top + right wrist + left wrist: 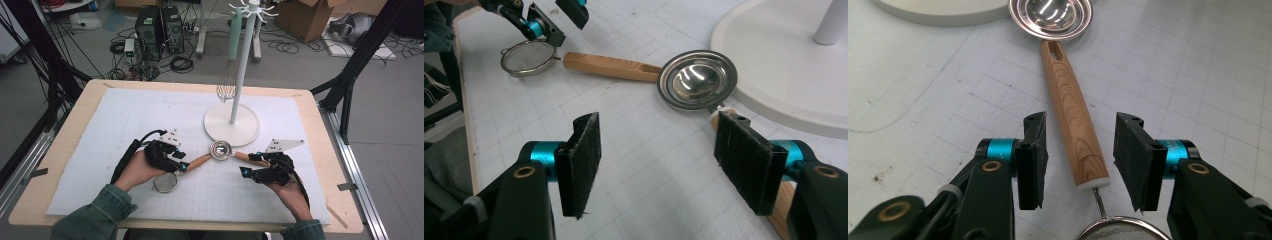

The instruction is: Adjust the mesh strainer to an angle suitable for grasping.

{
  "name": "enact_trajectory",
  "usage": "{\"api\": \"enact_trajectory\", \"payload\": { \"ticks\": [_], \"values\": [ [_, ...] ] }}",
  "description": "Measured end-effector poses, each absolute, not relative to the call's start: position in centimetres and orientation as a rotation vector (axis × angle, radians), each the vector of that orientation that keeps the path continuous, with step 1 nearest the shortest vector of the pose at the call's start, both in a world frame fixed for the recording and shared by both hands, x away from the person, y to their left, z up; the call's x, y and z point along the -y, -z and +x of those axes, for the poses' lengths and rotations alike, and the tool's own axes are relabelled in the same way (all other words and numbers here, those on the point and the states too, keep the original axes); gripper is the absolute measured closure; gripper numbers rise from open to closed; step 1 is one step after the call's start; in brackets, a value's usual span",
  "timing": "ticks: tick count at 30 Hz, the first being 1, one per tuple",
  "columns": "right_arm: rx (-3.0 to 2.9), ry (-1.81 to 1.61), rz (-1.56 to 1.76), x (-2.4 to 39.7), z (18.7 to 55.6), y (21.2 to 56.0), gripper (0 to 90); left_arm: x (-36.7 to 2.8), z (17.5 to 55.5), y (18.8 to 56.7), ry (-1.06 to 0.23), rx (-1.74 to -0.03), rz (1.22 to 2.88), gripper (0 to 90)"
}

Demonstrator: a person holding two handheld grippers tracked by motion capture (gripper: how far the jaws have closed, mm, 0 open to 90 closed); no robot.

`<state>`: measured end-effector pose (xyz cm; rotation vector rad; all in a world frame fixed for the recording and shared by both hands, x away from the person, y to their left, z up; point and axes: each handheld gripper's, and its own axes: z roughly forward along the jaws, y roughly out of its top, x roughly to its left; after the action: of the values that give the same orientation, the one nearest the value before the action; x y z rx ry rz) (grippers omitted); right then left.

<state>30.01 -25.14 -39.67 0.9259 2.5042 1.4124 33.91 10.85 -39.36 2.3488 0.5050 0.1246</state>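
Strainer [1120, 231] with wooden handle [1074, 125] lies flat on the white gridded mat [115, 130], front centre of the table, mesh end just beside the left gripper [1080, 157]. Its handle tip is touching or just short of the steel ladle bowl [220, 149], which sits just beside the rack base [231, 125]. Left jaws straddle the handle, half open, pads clear of the wood, nothing held. Right gripper [669, 162] is wide and empty, ladle handle [248, 157] beside its right pad. Strainer likely light, the handle stiff, the smooth tapered wood may slip; grab mid-handle, away from the thin wire neck. Mesh dents easily, avoid it
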Motion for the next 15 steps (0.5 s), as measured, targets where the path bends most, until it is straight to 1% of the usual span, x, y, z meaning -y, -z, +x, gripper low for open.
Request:
{"api": "enact_trajectory", "payload": {
  "ticks": [10,15],
  "values": [
    [-2.492,-1.395,0.936,25.69,30.08,39.69,34.7,-10.20,34.02,39.78,-0.116,-0.507,2.365,57.2],
    [-2.485,-1.389,0.954,26.08,30.06,39.83,34.7,-10.01,34.24,40.26,-0.123,-0.534,2.378,54.0]
  ]
}}
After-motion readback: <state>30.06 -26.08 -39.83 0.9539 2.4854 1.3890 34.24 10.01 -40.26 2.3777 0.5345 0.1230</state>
